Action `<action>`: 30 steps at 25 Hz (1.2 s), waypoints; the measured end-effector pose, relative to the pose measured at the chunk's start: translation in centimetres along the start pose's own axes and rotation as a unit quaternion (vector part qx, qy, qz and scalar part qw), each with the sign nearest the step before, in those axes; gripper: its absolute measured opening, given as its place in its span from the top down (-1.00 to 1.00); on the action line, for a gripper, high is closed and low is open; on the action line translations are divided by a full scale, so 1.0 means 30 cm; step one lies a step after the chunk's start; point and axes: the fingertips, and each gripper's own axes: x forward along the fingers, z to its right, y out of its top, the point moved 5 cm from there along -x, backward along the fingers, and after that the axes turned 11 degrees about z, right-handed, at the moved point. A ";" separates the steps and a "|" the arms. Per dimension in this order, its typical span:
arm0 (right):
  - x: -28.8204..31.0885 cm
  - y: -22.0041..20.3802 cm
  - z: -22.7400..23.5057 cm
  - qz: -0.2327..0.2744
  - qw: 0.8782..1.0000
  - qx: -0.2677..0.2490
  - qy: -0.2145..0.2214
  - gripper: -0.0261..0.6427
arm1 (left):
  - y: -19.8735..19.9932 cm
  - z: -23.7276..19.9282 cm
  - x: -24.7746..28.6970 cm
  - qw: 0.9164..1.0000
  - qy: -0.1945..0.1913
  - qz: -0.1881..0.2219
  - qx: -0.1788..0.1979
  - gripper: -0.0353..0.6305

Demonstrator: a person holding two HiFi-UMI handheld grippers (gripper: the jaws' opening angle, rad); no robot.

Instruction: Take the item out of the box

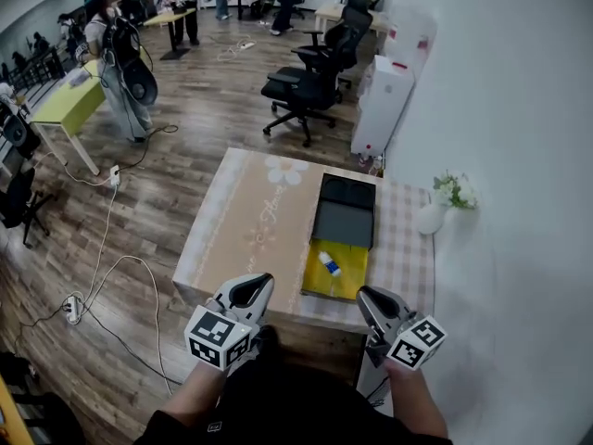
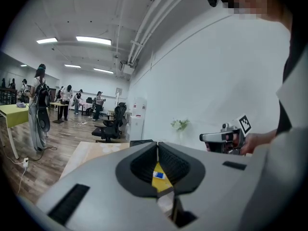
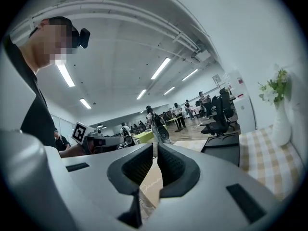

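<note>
Head view: the left gripper (image 1: 250, 291) and the right gripper (image 1: 375, 302) hang low at the near edge of the table (image 1: 408, 258), well apart from the box (image 1: 315, 287). I judge that the reach has not begun.
Table: covered with a checked cloth and a beige runner (image 1: 264, 216). The box stands on its right half, toward the near edge, so the reach is short and goes forward and down.
Box: open, with a yellow floor. It is better to come from above than over a wall.
Lid (image 1: 345, 213): dark, lying open just behind the box, so it does not block the way.
Left gripper: the jaws are closed together with nothing between them. It points at the yellow floor and could steady the box if it slides.
Right gripper: the jaws are closed together and hold nothing. They must be opened before going down.
Vase (image 1: 429, 219): stands to the right, apart from the box. The right arm should stay clear of it.
Item (image 1: 330, 265): small, white with blue, lying slanted on the yellow floor, toward its left. Turn the jaws across its narrow side, close gently, then lift straight up.
</note>
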 end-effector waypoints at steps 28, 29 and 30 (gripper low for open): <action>0.339 -0.102 0.332 -0.153 0.986 -0.050 -0.044 0.59 | 0.012 -0.257 0.370 0.998 -0.039 -0.039 -0.018 0.83; 0.341 -0.125 0.344 -0.167 0.984 -0.053 -0.039 0.56 | 0.003 -0.253 0.374 0.998 -0.036 -0.044 -0.019 0.83; 0.342 -0.150 0.358 -0.180 0.982 -0.054 -0.036 0.56 | -0.008 -0.249 0.378 0.998 -0.033 -0.048 -0.020 0.83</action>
